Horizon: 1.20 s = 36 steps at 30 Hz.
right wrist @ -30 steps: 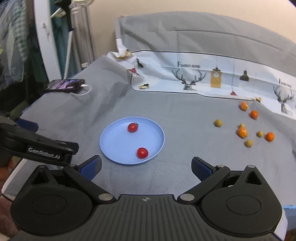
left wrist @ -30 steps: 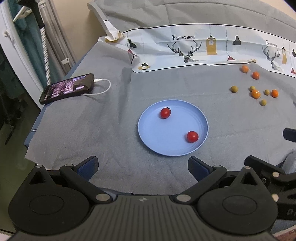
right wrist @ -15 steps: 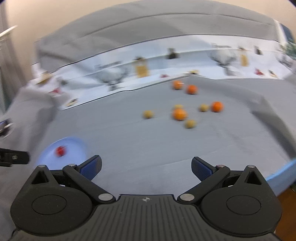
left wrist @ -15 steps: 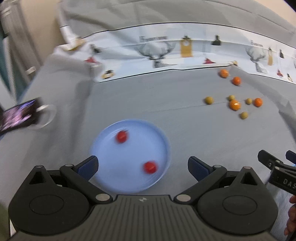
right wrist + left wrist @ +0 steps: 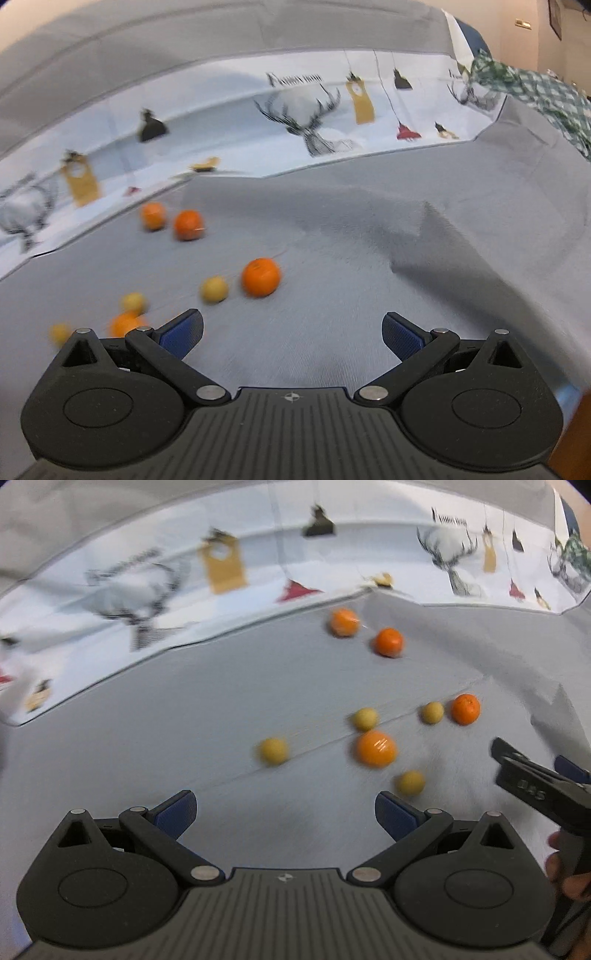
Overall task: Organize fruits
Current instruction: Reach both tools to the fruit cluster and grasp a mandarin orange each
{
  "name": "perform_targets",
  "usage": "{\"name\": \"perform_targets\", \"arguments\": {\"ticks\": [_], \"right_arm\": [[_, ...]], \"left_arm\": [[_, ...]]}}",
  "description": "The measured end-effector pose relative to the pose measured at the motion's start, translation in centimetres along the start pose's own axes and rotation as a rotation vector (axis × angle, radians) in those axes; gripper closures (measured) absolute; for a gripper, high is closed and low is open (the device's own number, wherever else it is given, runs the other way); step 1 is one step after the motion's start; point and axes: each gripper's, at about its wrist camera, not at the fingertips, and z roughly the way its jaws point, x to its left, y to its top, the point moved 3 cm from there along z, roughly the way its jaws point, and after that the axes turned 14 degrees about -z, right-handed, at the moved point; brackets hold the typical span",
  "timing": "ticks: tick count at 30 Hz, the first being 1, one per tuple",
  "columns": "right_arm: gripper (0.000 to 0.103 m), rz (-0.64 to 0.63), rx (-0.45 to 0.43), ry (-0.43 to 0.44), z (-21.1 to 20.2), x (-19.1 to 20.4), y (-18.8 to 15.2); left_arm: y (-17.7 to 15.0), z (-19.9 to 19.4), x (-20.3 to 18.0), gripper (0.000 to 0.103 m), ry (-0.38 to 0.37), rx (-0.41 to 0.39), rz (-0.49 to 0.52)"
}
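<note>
Eight small round fruits lie loose on grey cloth, blurred in both views. In the left wrist view, two orange fruits (image 5: 344, 621) (image 5: 388, 641) sit side by side in the upper centre, near the edge of a white printed sheet. Lower, right of centre, is a looser group: a glossy larger orange fruit (image 5: 376, 748), a dull orange one (image 5: 465, 709) at the far right, and four smaller yellow fruits (image 5: 273, 751) (image 5: 365, 718) (image 5: 432, 712) (image 5: 410, 782) spread around them. None touch. In the right wrist view the same scatter fills the left half, the dull orange fruit (image 5: 260, 277) nearest the centre.
</note>
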Motion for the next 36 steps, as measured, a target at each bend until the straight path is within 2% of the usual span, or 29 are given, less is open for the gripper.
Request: {"name": "perform_targets", "arguments": {"ticks": [7, 9, 11, 13, 18, 19, 20, 21, 22, 26, 29, 33, 36], "right_arm": [[0.001, -0.044, 0.054, 0.010, 8.4, 0.8, 0.3], [0.001, -0.100, -0.009, -0.015, 9.3, 1.3, 0.1], [0.001, -0.110, -0.024, -0.013, 9.6, 1.4, 0.1], [0.001, -0.107, -0.029, -0.015, 9.6, 1.4, 0.2], [0.002, -0.122, -0.032, -0.029, 9.7, 1.7, 0.6], [0.015, -0.127, -0.045, -0.021, 9.5, 1.9, 0.7], [0.026, -0.141, -0.065, -0.015, 9.1, 2.1, 0.8], [0.054, -0.162, -0.081, -0.010, 8.7, 2.4, 0.8], [0.065, -0.180, -0.085, -0.018, 8.5, 2.7, 0.8], [0.065, -0.135, -0.058, -0.039, 7.6, 1.8, 0.6], [0.065, -0.095, -0.057, -0.071, 5.2, 0.7, 0.7], [0.065, -0.100, -0.117, -0.055, -0.2, 0.5, 1.1], [0.065, -0.124, -0.166, 0.004, -5.6, 1.7, 1.1]], "left_arm": [[2.7, 8.6, -5.1, 0.000, -0.046, 0.069, 0.024], [2.5, 11.4, -5.5, 0.000, -0.027, 0.112, 0.052], [2.0, 13.2, -5.1, 0.000, -0.013, 0.150, 0.045], [1.9, 13.0, -4.7, 0.000, -0.031, 0.098, 0.014], [1.9, 13.5, -4.8, 0.000, -0.006, 0.109, 0.030], [2.0, 13.3, -5.1, 0.001, 0.006, 0.114, 0.029], [2.2, 12.9, -5.2, 0.016, -0.002, 0.091, 0.029], [2.4, 12.5, -5.4, 0.053, -0.039, 0.073, 0.036], [2.5, 12.1, -5.6, 0.059, -0.079, 0.081, 0.049], [2.2, 10.8, -5.1, 0.061, -0.110, 0.064, 0.047], [1.7, 7.9, -4.0, 0.061, -0.117, 0.015, 0.063], [0.6, 1.9, -1.5, 0.060, -0.127, -0.051, 0.048], [-0.6, -2.9, 0.7, 0.060, -0.124, -0.092, 0.021]]}}
